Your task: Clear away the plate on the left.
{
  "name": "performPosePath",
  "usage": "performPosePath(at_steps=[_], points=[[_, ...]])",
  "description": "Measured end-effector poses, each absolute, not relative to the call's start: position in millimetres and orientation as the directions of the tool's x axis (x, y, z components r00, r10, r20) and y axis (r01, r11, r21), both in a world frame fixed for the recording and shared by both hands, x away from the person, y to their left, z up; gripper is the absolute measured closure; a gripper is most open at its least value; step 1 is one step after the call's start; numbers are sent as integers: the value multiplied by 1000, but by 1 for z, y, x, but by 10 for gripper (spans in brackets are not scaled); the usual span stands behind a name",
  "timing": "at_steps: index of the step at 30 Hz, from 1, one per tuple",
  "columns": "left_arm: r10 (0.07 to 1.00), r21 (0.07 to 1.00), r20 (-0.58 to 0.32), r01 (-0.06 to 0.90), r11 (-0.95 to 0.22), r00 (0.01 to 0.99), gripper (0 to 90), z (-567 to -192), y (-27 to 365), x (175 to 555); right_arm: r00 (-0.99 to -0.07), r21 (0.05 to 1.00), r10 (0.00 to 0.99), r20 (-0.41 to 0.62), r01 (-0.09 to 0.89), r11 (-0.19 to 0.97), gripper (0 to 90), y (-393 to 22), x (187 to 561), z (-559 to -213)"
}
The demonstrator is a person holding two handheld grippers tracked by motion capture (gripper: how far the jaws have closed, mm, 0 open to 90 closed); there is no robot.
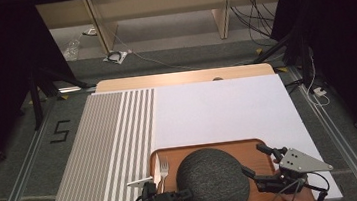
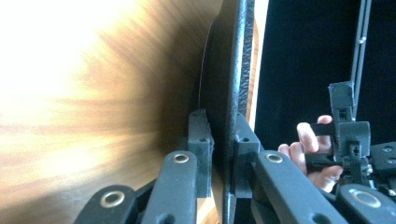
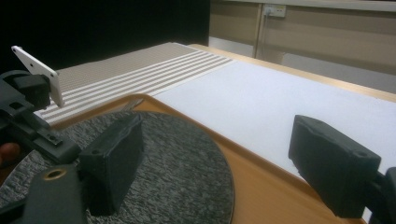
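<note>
Left gripper (image 1: 186, 194) jaws clamp the dark round plate's (image 1: 214, 179) edge; right gripper (image 1: 256, 160) jaws gape beside it, grasping likely next.

My black left tool (image 1: 189, 194) grips a speckled dark-grey plate (image 1: 214, 179) on a brown wooden tray (image 1: 252, 148). A silver fork (image 1: 163, 171) lies beside it, near the brown-and-white striped mat (image 1: 108, 143) on the white worktop (image 1: 218, 111).

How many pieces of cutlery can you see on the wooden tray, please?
2: a knife and a fork lie side by side at the left end of the tray, just left of the dark round plate. The plate may hide others.
</note>
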State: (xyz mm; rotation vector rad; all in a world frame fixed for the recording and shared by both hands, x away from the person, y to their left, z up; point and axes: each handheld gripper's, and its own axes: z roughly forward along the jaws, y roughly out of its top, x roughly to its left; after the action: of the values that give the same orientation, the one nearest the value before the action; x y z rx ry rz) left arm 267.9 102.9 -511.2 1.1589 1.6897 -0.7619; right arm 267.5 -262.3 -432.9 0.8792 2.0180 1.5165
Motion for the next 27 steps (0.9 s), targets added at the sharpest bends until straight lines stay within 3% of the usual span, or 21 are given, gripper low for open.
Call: performPosePath(at_steps=[14, 27], points=[[393, 11, -909, 931, 364, -143, 789, -512, 106, 267, -688, 957, 726, 10, 216, 192, 193, -262, 267, -433], [429, 30, -897, 954, 299, -106, 588, -509, 103, 269, -689, 957, 725, 11, 217, 192, 194, -262, 267, -433]])
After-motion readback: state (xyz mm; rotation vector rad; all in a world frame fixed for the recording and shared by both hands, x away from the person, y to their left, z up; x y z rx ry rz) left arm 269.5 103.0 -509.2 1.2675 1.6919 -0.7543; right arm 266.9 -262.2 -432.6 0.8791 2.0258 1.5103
